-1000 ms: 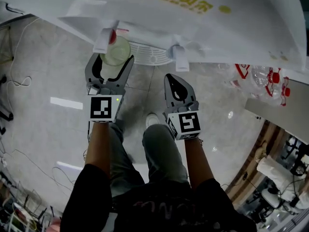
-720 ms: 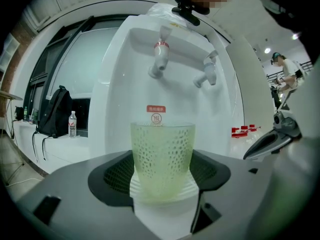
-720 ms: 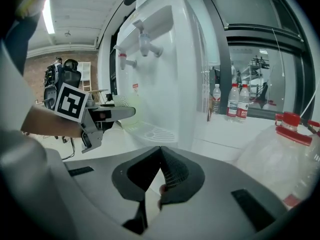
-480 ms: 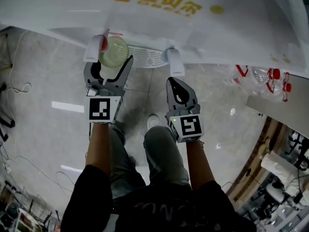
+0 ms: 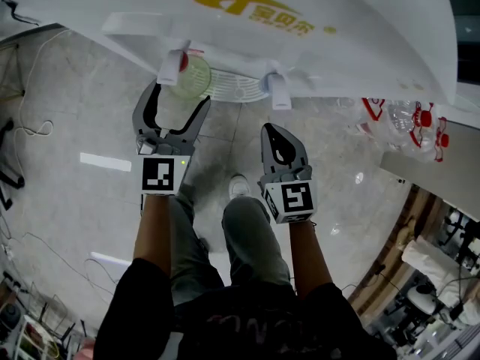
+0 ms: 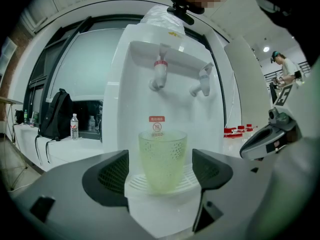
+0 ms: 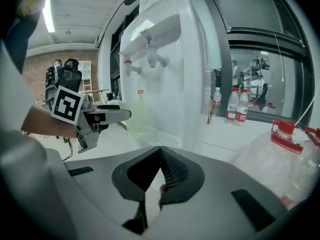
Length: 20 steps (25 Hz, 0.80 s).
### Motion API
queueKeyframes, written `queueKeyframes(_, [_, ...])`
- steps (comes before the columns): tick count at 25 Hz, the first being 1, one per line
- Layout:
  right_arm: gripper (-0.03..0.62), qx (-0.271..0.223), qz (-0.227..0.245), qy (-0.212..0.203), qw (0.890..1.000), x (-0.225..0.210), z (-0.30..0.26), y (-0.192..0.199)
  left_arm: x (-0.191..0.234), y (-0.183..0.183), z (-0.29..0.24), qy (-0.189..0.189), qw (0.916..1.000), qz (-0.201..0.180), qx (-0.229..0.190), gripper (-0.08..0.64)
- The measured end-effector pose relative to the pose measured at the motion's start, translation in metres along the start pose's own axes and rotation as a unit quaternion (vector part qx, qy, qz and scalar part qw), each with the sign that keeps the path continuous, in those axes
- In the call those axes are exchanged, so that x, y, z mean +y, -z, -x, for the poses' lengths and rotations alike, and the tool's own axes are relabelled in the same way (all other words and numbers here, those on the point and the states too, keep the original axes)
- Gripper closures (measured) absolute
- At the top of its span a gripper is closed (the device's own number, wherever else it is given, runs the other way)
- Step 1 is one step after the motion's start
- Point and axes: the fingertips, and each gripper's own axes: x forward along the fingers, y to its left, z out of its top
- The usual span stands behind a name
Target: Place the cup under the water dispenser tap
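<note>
A pale green translucent cup (image 6: 162,158) stands upright on the white drip tray (image 6: 136,183) of the water dispenser (image 6: 172,101), right below the red-marked tap (image 6: 159,74). My left gripper (image 6: 160,175) is level with the cup and its jaws are opening. The cup stands just ahead between them, with a gap at each pad. From the head view the cup (image 5: 195,76) sits under the tap (image 5: 178,61), beyond the left gripper (image 5: 180,97). My right gripper (image 5: 275,132) hangs to the right, shut and empty, also seen as the right gripper (image 7: 159,173) in its own view.
A second tap (image 6: 202,82) sits right of the red one. Large water jugs with red caps (image 5: 409,118) lie on the floor at the right, and small bottles (image 7: 235,104) stand on a ledge. A black backpack (image 6: 55,115) rests at the left.
The left gripper's jaws have spread wider and no longer hug the cup, which stays on the drip tray. The right gripper has kept still.
</note>
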Motion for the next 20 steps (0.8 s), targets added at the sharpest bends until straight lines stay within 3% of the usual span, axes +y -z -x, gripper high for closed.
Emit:
queueKeyframes(8, [0.578,-0.002,-0.001,-0.017,1.000,0.026,0.031,-0.054,0.009,-0.051,0.050,-0.015,0.9998,0.004,0.014,0.176])
queueKeyframes(20, [0.578,-0.012,0.009,-0.048,0.999,0.058,0.080,-0.145,0.015,-0.146,0.119,-0.061,0.9976,0.027,0.020,0.358])
